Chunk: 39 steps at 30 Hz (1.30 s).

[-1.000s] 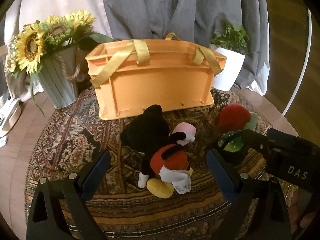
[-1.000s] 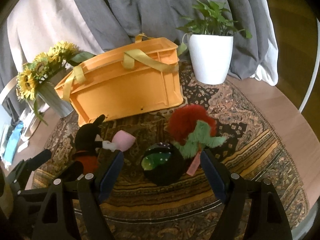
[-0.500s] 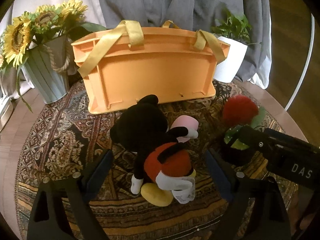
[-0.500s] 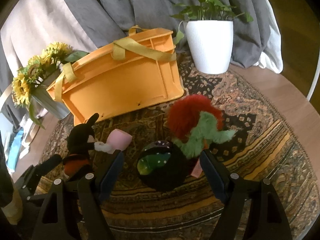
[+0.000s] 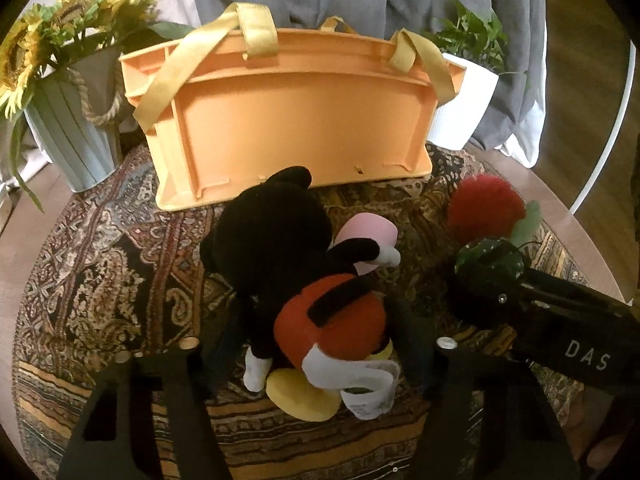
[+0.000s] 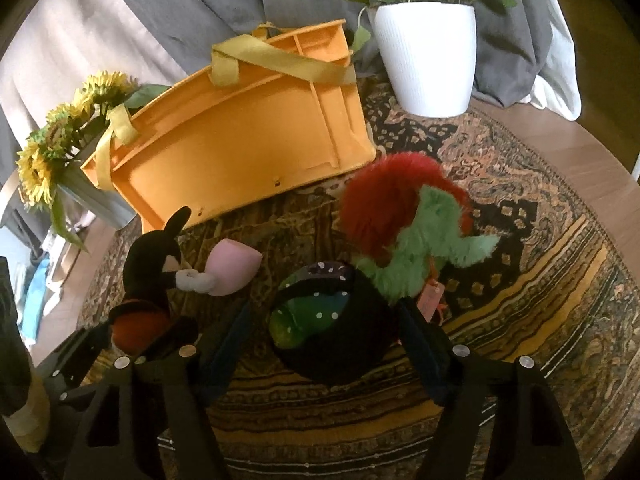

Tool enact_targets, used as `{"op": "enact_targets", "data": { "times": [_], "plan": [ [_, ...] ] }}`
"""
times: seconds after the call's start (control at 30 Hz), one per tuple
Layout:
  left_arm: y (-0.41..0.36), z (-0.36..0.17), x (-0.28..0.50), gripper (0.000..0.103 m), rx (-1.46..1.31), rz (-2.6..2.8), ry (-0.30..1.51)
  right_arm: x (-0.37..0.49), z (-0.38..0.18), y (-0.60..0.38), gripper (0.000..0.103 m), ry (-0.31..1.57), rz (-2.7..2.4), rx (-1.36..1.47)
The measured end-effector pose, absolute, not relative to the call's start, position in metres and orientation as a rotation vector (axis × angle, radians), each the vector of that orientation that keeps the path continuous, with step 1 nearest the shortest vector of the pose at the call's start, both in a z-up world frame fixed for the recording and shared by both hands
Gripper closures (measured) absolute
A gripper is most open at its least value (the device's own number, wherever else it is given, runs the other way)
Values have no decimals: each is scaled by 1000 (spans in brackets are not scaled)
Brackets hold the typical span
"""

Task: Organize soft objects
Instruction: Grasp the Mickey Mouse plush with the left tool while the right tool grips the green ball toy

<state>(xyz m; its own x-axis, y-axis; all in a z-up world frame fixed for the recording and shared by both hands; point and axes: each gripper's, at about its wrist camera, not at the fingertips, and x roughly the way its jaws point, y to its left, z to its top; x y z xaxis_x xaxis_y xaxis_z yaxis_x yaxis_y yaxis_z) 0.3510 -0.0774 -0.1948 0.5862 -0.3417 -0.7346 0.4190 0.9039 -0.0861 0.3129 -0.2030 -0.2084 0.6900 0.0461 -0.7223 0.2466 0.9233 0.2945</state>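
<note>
L gripper (image 5: 316, 344) closing round mouse plush (image 5: 296, 280), R gripper (image 6: 324, 332) closing round dark plush (image 6: 332, 320)

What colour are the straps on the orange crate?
Mustard yellow straps on the orange crate, clearest in the left wrist view.

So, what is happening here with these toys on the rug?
A person holds a gripper in each hand. The left gripper has just been closing around the mouse plush; the right gripper has just been closing around the black base of the green and red plush. Whether the pads already press is unclear. Both toys lie on the patterned rug, before the orange crate.
</note>
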Motion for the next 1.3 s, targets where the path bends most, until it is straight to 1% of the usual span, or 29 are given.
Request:
{"op": "enact_targets", "data": {
  "times": [0.1,0.13,0.2,0.57,0.97,1.3],
  "plan": [
    [-79,-195,350,45,106,-441,833,313,-210,-203,33,808,-117,381],
    [-79,-195,350,46,109,-440,834,313,-210,-203,36,811,-115,383],
    [-81,-194,349,48,115,-439,835,314,-212,-204,38,823,-117,380],
    [-78,-179,338,51,130,-412,793,304,-204,-201,39,818,-101,367],
    [-72,-151,324,54,100,-394,720,293,-172,-201,39,752,-80,351],
    [-67,-116,311,56,81,-382,630,286,-139,-199,39,677,-64,335]
  ]
}}
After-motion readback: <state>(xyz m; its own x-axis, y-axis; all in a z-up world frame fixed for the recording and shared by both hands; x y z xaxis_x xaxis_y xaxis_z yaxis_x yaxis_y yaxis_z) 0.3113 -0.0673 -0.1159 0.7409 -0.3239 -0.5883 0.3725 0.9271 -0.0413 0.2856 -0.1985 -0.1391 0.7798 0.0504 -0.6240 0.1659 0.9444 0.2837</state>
